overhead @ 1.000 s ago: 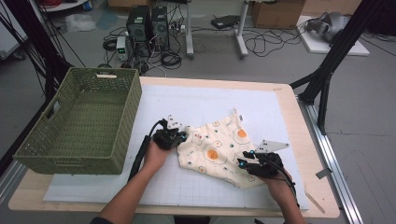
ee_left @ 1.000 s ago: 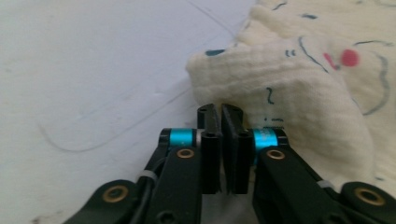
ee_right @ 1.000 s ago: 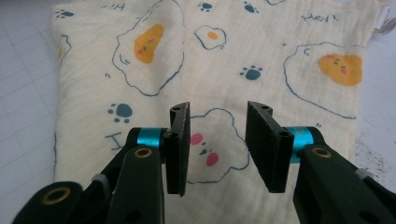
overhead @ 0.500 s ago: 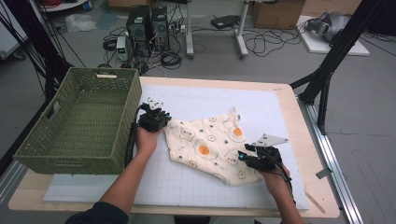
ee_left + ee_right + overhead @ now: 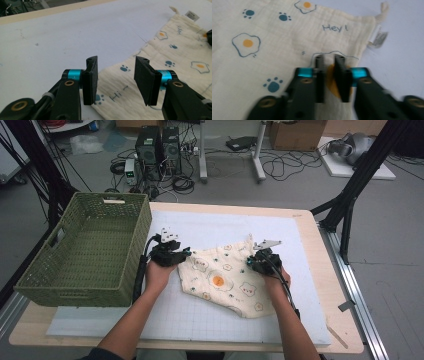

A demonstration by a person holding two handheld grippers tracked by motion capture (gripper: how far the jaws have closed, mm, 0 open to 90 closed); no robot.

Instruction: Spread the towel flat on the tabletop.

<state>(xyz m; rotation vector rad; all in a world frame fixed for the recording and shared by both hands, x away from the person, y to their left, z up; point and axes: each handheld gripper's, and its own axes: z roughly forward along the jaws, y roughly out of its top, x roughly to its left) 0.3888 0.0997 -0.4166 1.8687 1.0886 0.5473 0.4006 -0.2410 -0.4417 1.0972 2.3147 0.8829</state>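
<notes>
**Cloth spread flat, right claw nipping its far corner**

High view: egg-print cloth (image 5: pixel 222 280) lies mid-table, right of green basket (image 5: pixel 85 255).

Left gripper view: left gripper (image 5: pixel 116 78) has just been opening, jaws apart over the cloth's edge, nothing pinched.

Right gripper view: right gripper (image 5: pixel 330 76) nearly closed, seemingly pinching a fold to lift it.

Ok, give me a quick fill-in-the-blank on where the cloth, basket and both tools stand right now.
1. The cream cloth is printed with paw prints and fried ____.
2. The green basket stands at the table's ____ side in the high view.
3. The left tool has its jaws ____, nothing pinched between them.
4. The right tool sits over the ____.

Missing words: eggs; left; open; cloth
</notes>
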